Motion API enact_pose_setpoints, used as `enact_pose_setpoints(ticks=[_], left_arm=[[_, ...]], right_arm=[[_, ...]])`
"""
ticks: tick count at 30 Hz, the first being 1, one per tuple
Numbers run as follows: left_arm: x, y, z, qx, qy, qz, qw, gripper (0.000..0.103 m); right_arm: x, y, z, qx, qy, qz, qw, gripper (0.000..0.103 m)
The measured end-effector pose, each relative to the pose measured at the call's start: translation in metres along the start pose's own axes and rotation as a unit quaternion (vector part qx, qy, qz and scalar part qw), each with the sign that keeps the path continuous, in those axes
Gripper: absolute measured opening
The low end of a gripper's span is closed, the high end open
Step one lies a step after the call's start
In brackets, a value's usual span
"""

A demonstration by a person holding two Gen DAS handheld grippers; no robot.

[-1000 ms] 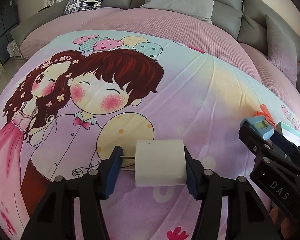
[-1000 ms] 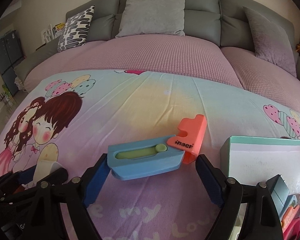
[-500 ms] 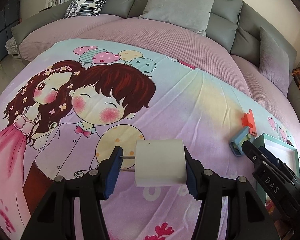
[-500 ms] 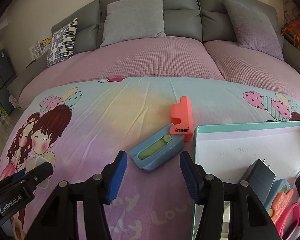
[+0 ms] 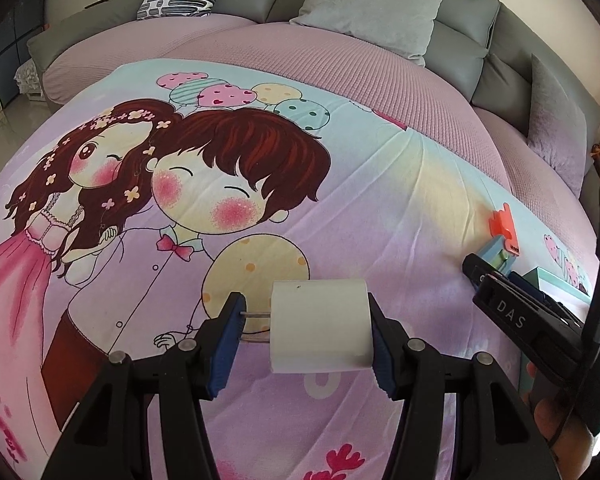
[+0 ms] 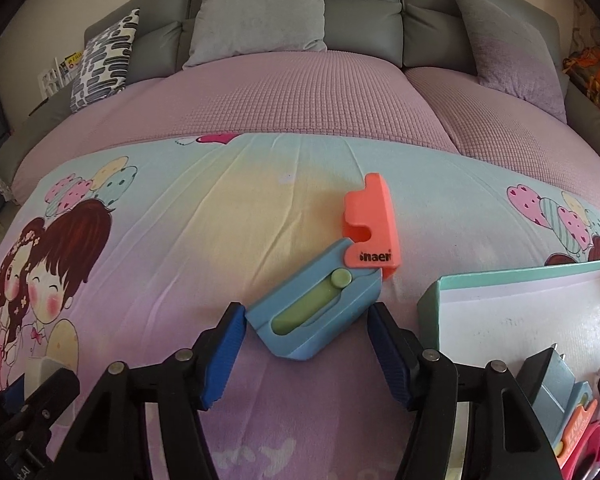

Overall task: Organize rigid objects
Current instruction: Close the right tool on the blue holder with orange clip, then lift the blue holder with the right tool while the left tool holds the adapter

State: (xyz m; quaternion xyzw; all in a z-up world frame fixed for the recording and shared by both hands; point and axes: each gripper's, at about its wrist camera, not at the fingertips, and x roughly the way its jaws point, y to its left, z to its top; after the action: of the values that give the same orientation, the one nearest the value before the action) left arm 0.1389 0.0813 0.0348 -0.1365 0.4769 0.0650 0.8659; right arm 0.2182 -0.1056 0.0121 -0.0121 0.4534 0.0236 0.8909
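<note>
Blue cutter (image 6: 316, 312) between right claw's (image 6: 306, 344) pads.

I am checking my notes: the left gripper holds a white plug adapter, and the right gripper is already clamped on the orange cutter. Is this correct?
Not quite. In the right wrist view the right gripper is open, its jaws having just widened around the blue cutter, not the orange cutter beyond it. The left gripper does hold the white plug adapter.

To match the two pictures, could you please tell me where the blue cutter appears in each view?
Left wrist view: blue cutter at the far right edge, partly behind the right gripper.
Right wrist view: blue cutter low centre, between that gripper's open jaws.
Shared landmark: the orange block touching its far end.
</note>
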Motion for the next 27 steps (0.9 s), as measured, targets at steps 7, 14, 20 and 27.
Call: enact_pose_setpoints(ticks=[7, 14, 20, 27], left_arm=[[0.002, 0.003, -0.001, -0.005, 0.003, -0.003, 1.0000, 0.059], [0.001, 0.006, -0.002, -0.009, 0.003, 0.002, 1.0000, 0.059], [0.000, 0.006, -0.002, -0.008, 0.005, -0.001, 1.0000, 0.059], [0.002, 0.008, -0.003, -0.010, 0.008, 0.002, 0.9999, 0.059]], right_arm=[[0.010, 0.006, 0.010, -0.009, 0.008, 0.026, 1.000, 0.070], [0.008, 0.001, 0.014, 0.008, 0.005, 0.052, 0.999, 0.072], [0.011, 0.001, 0.017, 0.012, 0.002, 0.026, 1.000, 0.064], [0.001, -0.008, 0.007, 0.017, -0.009, 0.029, 0.999, 0.047]])
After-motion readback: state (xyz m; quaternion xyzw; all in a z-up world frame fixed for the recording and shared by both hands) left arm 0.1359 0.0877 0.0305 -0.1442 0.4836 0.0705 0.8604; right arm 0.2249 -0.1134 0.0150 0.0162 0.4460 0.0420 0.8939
